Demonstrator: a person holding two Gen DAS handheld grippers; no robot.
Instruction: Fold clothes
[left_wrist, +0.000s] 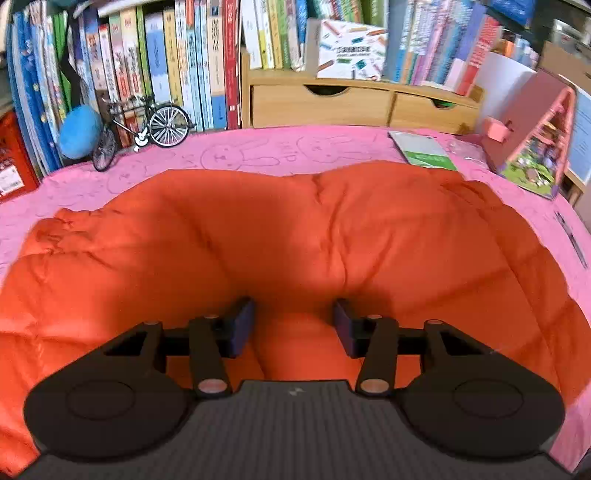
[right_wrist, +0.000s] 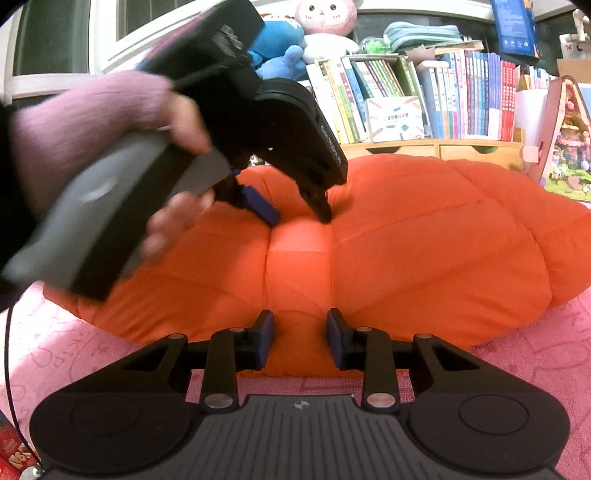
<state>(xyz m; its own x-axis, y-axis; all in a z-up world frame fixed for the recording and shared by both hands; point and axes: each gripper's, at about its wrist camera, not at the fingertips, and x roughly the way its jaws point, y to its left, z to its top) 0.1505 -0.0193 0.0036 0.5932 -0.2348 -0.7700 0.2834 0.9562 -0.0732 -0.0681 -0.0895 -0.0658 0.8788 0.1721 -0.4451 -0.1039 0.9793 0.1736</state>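
Folding in progress | orange padded garment (right_wrist: 406, 229) bunched at frame centre on pink cover (right_wrist: 517, 369), so both tools reach it | left gripper (right_wrist: 299, 218) at upper left, jaws straddling a raised ridge, unclamped | right gripper (right_wrist: 300, 338) at lower centre pinching near hem, likely anchoring.

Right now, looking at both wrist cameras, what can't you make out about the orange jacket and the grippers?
- Orange jacket: near edge hidden by the left gripper, left wrist view.
- Right gripper: whether its pads pinch fabric is unclear.
- Hand: blurred, right wrist view.
- Sleeves, collar: not discernible.
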